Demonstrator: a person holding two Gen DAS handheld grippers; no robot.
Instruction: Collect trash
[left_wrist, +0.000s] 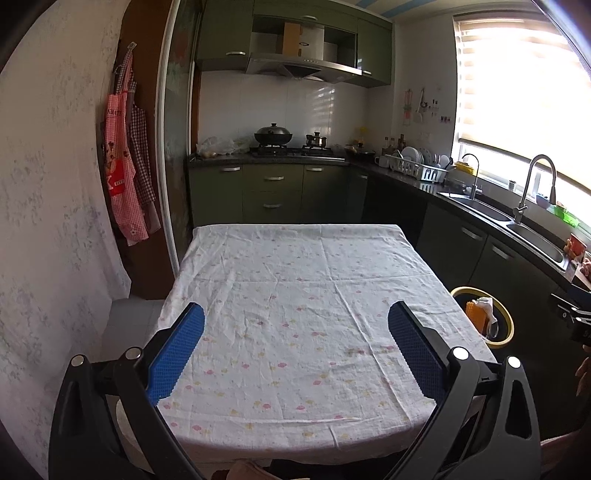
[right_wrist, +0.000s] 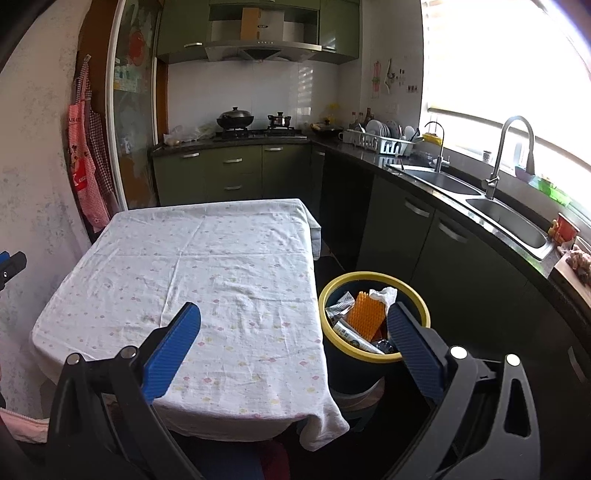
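A dark bin with a yellow rim (right_wrist: 373, 277) stands on the floor to the right of the table; it also shows in the left wrist view (left_wrist: 508, 317). Inside lie an orange ridged piece (right_wrist: 364, 314), a crumpled white tissue (right_wrist: 384, 295) and printed wrappers (right_wrist: 351, 334). My left gripper (left_wrist: 295, 314) is open and empty above the table's near half. My right gripper (right_wrist: 293, 315) is open and empty over the table's right edge, its right finger (right_wrist: 413, 343) in front of the bin. The table (left_wrist: 295, 280) has a white floral cloth with no trash visible on it.
Dark green cabinets and a black counter (right_wrist: 461, 206) run along the right, with a double sink (right_wrist: 509, 225), taps and a dish rack (right_wrist: 384, 142). A stove with pots (left_wrist: 288, 144) is at the back. Aprons (left_wrist: 125, 166) hang on the left wall.
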